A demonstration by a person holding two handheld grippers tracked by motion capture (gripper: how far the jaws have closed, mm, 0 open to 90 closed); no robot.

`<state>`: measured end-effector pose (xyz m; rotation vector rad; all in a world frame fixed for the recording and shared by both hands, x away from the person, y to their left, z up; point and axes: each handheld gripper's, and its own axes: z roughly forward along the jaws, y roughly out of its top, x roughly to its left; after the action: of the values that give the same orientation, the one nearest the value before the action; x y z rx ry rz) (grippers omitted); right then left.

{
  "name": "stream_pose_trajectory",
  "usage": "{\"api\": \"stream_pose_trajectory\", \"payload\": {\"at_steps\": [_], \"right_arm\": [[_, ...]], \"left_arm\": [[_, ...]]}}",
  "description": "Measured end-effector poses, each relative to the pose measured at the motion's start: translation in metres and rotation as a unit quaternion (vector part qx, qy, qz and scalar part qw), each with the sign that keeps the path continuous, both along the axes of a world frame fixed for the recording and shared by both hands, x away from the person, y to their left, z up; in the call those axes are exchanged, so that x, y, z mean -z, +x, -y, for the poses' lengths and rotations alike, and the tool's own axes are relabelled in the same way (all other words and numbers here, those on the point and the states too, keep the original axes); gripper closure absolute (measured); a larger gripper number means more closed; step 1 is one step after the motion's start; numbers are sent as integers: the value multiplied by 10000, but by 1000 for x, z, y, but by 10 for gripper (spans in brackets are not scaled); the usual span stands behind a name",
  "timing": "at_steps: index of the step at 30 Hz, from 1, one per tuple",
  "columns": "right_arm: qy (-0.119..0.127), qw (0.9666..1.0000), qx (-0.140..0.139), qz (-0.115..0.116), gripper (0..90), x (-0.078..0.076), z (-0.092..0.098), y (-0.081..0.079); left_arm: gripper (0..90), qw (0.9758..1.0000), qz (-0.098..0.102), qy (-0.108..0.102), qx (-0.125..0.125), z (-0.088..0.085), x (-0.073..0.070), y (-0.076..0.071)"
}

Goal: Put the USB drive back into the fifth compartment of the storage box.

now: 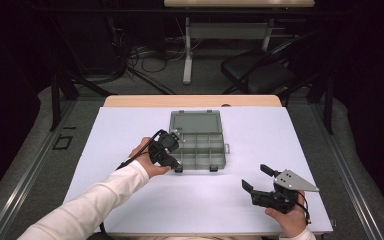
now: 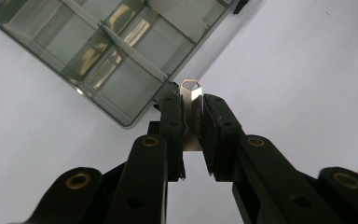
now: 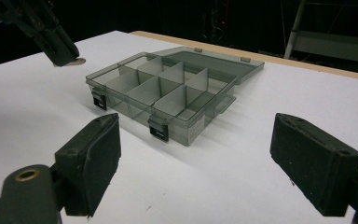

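Grey translucent plastic organizer box [image 1: 198, 144] sits open near the middle of the white table [image 1: 130, 125], lid [image 1: 196, 121] folded flat back on the far side. Inside, dividers split it into small compartments; contents cannot be told, they look bare in the right gripper view [image 3: 168, 93]. Two dark latches [image 3: 158, 128] hang on the near front wall.

Left tongs [image 1: 176, 134] hover at the box's left edge, held by the left hand [image 1: 147, 157] in a white sleeve [image 1: 90, 205]. In the left gripper view the tongs [image 2: 192, 135] are clamped on a small thin silvery metal piece [image 2: 191, 100], upright between the pads, its top end shaped with a small hole. The piece's tip is over bare table just beside the box corner [image 2: 126, 122], not over a compartment in that view. From the right gripper view the left tongs [image 3: 63, 56] hang above the table off the box's left corner, the metal piece [image 3: 77, 61] poking out at the tip, apart from the box.

Right tongs [image 1: 257, 179] rest low over the table's near right area, well apart from the box, right hand [image 1: 290, 217] gripping from below; grey three-cornered plate [image 1: 295, 181] on top. Jaws stand wide apart, nothing between them; in the right gripper view both pads [image 3: 93, 163] frame the box from the front.

Beyond the table: dark floor with cables [image 1: 145, 65], a chair [image 1: 260, 72], another table's leg [image 1: 187, 55].
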<state>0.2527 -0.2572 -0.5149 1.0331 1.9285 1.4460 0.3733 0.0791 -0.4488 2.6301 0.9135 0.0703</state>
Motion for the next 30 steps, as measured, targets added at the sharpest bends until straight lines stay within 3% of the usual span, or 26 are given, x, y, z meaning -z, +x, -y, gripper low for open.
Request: {"api": "stream_pose_trajectory", "payload": {"at_steps": [12,30], "right_arm": [[-8,10000,17,5,160,1,1,0],[-27,10000,-3,3,161,1,0,1]], "left_arm": [[790,9999,22,20,-121,-13,-3,16],[790,9999,116,38,-109,-12,3,33]]}}
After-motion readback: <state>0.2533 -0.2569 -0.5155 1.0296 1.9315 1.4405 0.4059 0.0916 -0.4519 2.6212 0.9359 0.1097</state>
